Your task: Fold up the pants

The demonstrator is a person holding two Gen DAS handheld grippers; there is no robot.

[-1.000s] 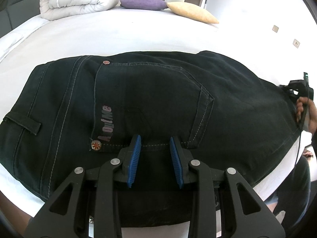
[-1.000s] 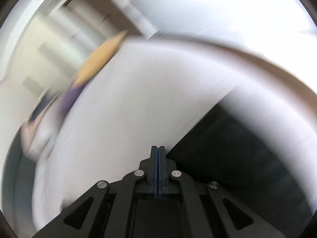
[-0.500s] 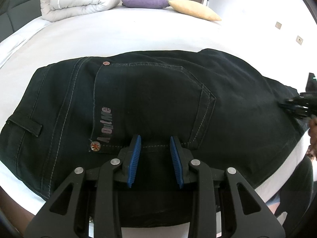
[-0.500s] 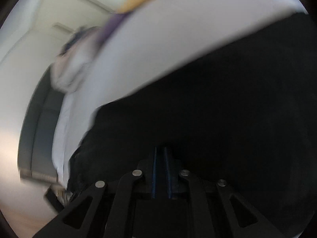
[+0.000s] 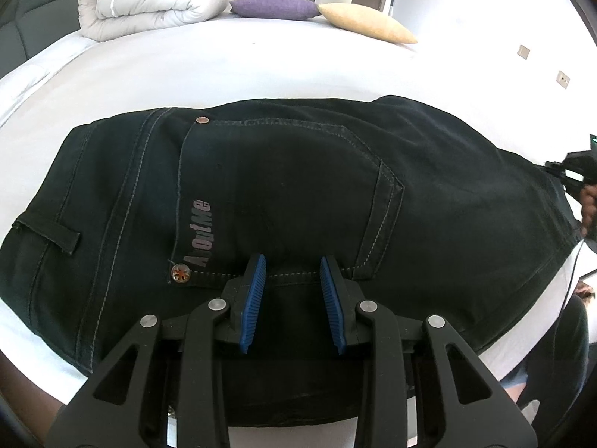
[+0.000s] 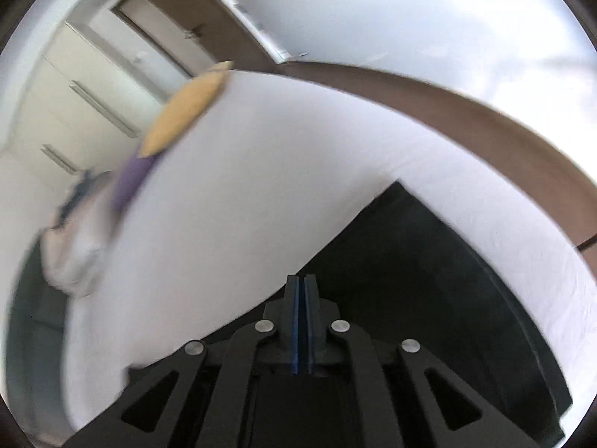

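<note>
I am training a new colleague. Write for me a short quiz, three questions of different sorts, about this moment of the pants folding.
1. True or false: the left gripper stands open above the pants.
2. Multiple choice: which cushion lies nearest the folded duvet? A) the purple cushion B) the yellow cushion C) a green one
3. Fill in: the fingers of the right gripper are ____.

Key: 1 true; 2 A; 3 closed together, with no gap visible between the blue pads.
</note>
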